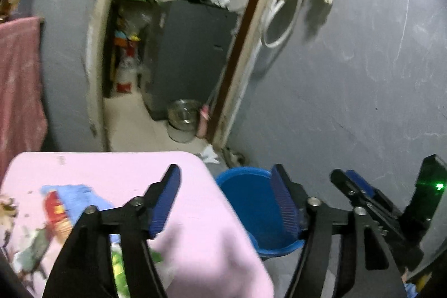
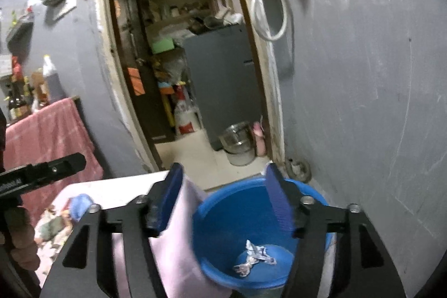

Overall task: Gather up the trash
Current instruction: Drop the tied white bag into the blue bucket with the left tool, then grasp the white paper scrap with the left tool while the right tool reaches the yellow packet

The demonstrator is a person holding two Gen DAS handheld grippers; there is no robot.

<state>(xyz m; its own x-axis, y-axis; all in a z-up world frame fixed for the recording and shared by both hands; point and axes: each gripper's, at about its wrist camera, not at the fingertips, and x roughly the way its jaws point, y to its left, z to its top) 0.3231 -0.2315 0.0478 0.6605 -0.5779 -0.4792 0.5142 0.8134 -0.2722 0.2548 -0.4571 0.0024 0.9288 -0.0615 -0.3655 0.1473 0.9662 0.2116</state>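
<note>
**Both grippers spread wide at the blue bucket**

Seemingly idle, the left gripper (image 1: 225,200) shows in the left wrist view with its blue pads far apart and nothing between them. It hangs above the edge of the pink-covered desk (image 1: 117,175), where blurred wrappers (image 1: 56,208) lie near the left. The blue bucket (image 1: 245,203) stands just beside the desk. The right gripper (image 1: 354,186) appears at the right, its state unclear from here.

From the right wrist view, the right gripper (image 2: 223,194) is released and empty over the bucket (image 2: 234,211). Crumpled trash (image 2: 255,257) lies on the bucket's bottom.
</note>
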